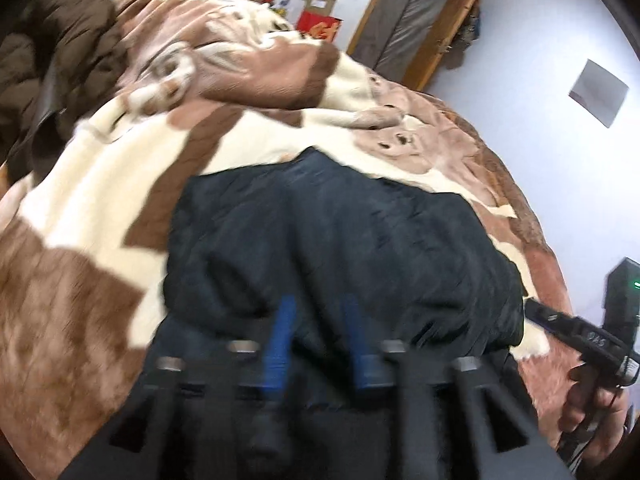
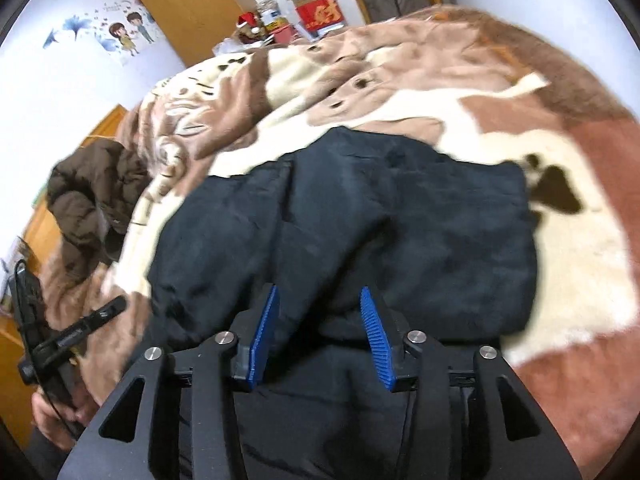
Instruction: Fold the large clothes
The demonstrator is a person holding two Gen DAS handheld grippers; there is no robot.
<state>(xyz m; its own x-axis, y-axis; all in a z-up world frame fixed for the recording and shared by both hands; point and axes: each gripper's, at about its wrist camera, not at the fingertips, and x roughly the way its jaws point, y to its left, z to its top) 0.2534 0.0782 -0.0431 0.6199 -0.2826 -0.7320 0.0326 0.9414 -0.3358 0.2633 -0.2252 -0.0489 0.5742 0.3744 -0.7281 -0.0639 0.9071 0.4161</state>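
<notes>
The dark jacket point(image 2: 360, 220) lies in a squarish bundle on the brown-and-cream blanket point(image 2: 560, 168), near the bed's close edge, and from here it looks partly folded already, though the near hem bunches up under both tools. Right gripper point(image 2: 320, 312) sits low over that near edge, its blue pads point(image 2: 262, 336) spread apart with cloth rising between them but nothing pinched. Left gripper point(image 1: 316, 320) is blurred; its blue fingers point(image 1: 280, 340) stand apart too, right down at the fabric, and no cloth looks caught in them.

My read: we're between folds, both tools lining up on the near edge for a fresh grab. What it wants next is each tool closing on the hem, one toward each corner, then a level lift and a carry over toward the far edge so the padded layers don't slide apart.

Further off, a brown coat point(image 2: 96, 196) is heaped at the blanket's left side, well apart, likely waiting its turn. Red boxes point(image 2: 320, 12) sit against the far wall.
</notes>
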